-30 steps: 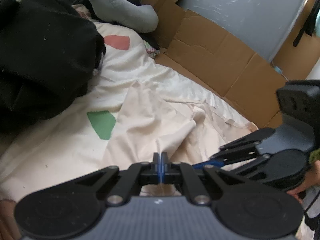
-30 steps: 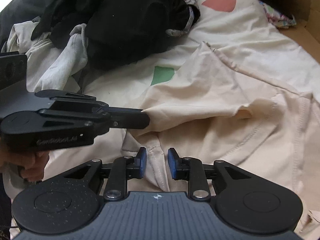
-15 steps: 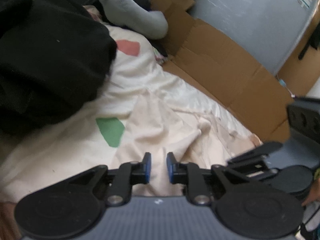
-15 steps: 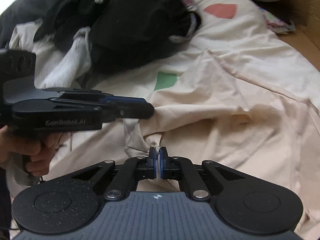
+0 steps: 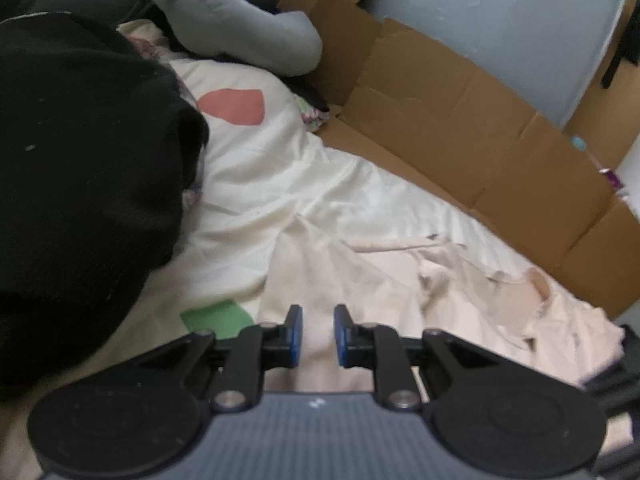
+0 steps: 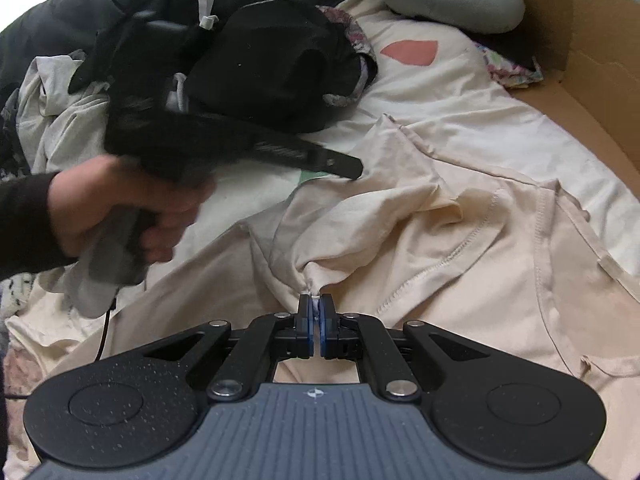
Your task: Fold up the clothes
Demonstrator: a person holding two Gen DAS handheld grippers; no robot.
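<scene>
A cream T-shirt (image 6: 460, 240) is spread, crumpled, on a white bedsheet (image 6: 440, 108) printed with a red patch and a green patch. A small pinch of the shirt's fabric is clamped between the blue pads of the right gripper (image 6: 316, 320), whose jaws are pressed together on it; folds radiate from the pinch, directly ahead of the fingertips. The rest of the shirt is seen ahead and to the right of that gripper, its stitched hem curving to the right.

The left gripper (image 5: 317, 338) is held above the shirt (image 5: 360, 280) with its jaws slightly apart and nothing between the pads; only cloth is seen beyond the gap. In the right wrist view this gripper (image 6: 340, 164) is blurred, ahead and to the left, gripped by a hand (image 6: 120, 208) in a dark sleeve.

A heap of black clothing (image 5: 80, 160) lies to the left of the left gripper. A grey stuffed item (image 5: 240, 28) is seen far ahead, and flattened cardboard (image 5: 460, 120) borders the sheet ahead to the right.
</scene>
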